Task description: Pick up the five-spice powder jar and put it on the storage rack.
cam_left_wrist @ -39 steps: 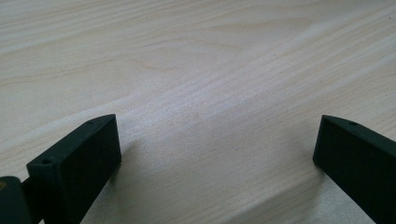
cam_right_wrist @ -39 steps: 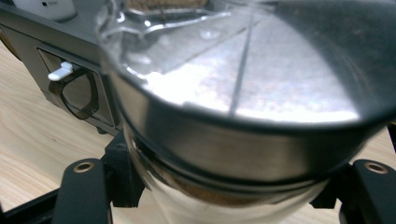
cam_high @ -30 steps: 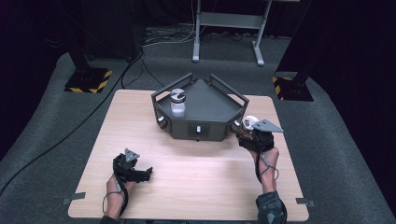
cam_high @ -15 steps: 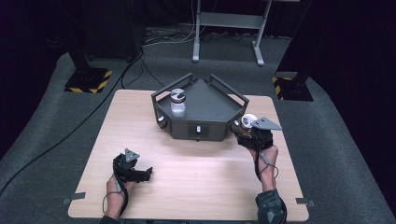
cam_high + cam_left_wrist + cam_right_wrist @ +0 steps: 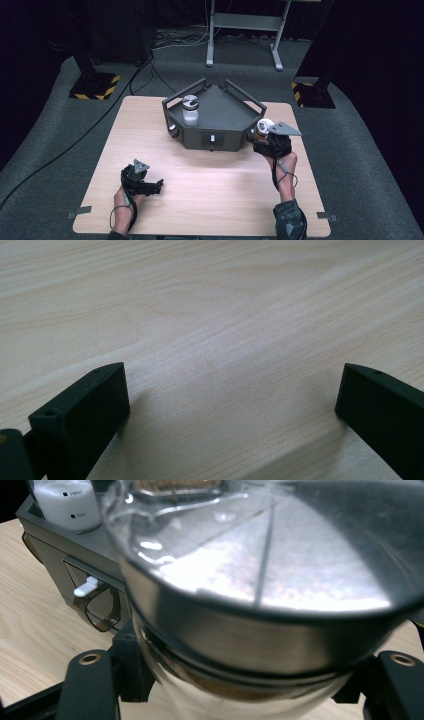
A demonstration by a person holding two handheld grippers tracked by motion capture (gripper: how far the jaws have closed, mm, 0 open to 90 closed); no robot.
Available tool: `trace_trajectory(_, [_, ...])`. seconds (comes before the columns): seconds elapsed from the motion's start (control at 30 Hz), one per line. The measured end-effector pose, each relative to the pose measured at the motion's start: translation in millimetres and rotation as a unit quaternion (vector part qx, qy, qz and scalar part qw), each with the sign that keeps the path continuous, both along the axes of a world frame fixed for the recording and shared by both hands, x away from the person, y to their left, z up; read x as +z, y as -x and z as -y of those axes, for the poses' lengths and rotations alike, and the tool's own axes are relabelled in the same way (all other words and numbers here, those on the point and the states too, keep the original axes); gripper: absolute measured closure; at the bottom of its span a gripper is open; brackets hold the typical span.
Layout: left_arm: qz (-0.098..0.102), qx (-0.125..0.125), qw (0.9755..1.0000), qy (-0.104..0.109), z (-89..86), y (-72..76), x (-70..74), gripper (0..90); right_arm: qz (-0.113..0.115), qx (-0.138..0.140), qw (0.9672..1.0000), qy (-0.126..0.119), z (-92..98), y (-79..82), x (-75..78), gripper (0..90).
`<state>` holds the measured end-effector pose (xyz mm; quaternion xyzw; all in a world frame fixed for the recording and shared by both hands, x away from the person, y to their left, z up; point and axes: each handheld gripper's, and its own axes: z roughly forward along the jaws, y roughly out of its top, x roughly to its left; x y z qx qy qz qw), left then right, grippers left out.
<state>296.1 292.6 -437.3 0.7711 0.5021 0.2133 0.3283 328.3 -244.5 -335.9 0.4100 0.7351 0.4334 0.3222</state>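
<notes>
Right claw (image 5: 261,134) clamps jar (image 5: 260,605) with metal lid, just beside right front corner of dark tray (image 5: 227,107), probably for loading. Left claw (image 5: 156,185) wide, empty, parked on worktop (image 5: 210,190), well apart.

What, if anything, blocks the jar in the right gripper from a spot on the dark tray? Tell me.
Little visible does. The jar sits in the right gripper beside the tray, whose near right edge has no rail. The white jar stands at the tray's far left, apart.
</notes>
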Motion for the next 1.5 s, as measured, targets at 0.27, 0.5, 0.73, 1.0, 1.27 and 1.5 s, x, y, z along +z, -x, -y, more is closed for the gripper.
trace_trajectory(0.27, [0.0,0.0,1.0,0.0,0.0,0.0,0.0,0.5,0.003,0.003,1.0,0.001,-1.9,-3.0,6.6,29.8])
trace_trajectory(0.5, [0.0,0.0,1.0,0.0,0.0,0.1,-0.1,0.6,0.005,0.007,1.0,0.003,-4.1,-6.6,12.6,29.8])
trace_trajectory(0.73, [0.0,0.0,1.0,0.0,0.0,0.1,-0.1,0.6,0.004,0.011,0.9999,0.006,-7.3,-10.6,16.2,29.8])
trace_trajectory(1.0, [0.0,0.0,1.0,0.0,0.0,0.1,0.0,0.6,0.004,0.017,0.9998,0.004,-9.6,-16.2,20.9,29.8])
trace_trajectory(1.27, [0.0,0.0,1.0,0.0,0.1,0.1,0.0,0.6,0.002,0.021,0.9998,0.0,-12.9,-23.6,23.2,29.8])
trace_trajectory(1.5, [0.0,0.0,1.0,0.0,0.0,0.1,-0.1,0.6,0.0,0.026,0.9997,0.0,-16.4,-28.9,25.9,29.8])
